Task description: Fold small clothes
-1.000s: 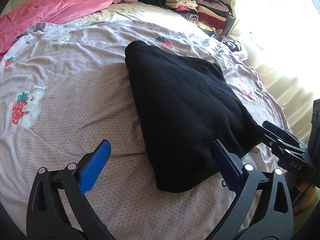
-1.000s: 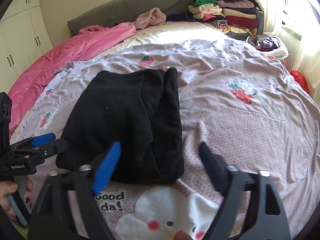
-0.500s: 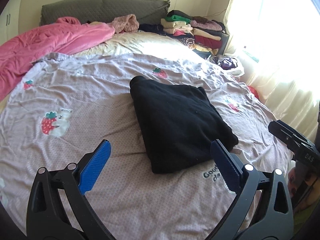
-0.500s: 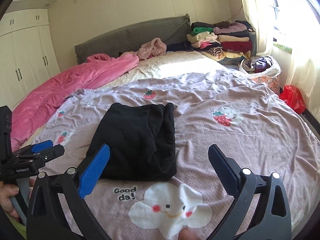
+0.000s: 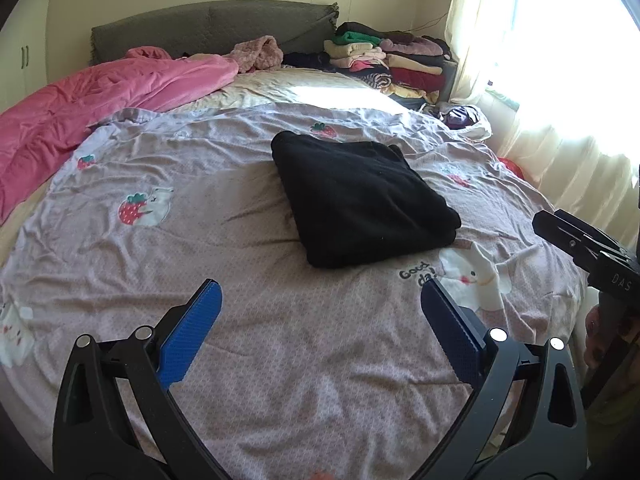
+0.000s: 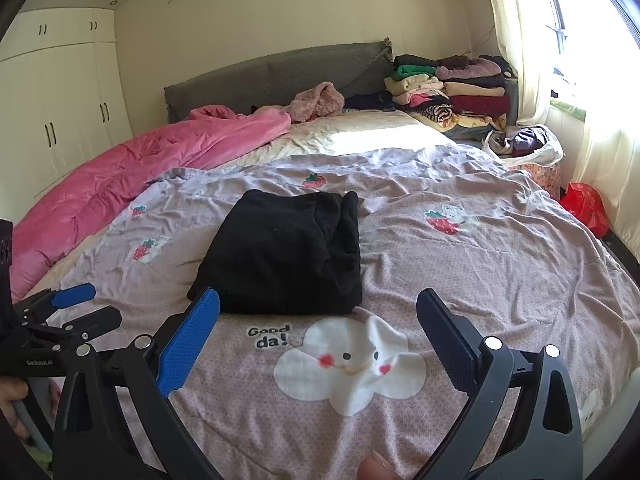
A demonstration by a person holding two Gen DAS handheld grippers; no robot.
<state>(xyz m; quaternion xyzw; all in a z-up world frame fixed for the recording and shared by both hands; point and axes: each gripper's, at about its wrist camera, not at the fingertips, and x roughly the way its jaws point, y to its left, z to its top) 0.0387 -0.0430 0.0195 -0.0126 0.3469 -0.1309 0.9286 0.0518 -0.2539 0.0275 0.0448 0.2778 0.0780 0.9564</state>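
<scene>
A lilac strawberry-print bedspread [image 6: 480, 280] covers the near bed, with a pink quilt [image 6: 120, 184] far left, a grey headboard [image 6: 260, 76] behind, stacked clothes [image 6: 452, 92] far right, and white wardrobes [image 6: 52, 92] at left.

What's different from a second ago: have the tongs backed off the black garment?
Yes. Both tongs, left and right, pulled back and up from the black garment, which now looks smaller and farther off. Both are open and empty. The garment stays folded in the same spot on the bedspread.

Both wrist views look headboard-ward, sharing the black garment [image 5: 362, 200].
</scene>
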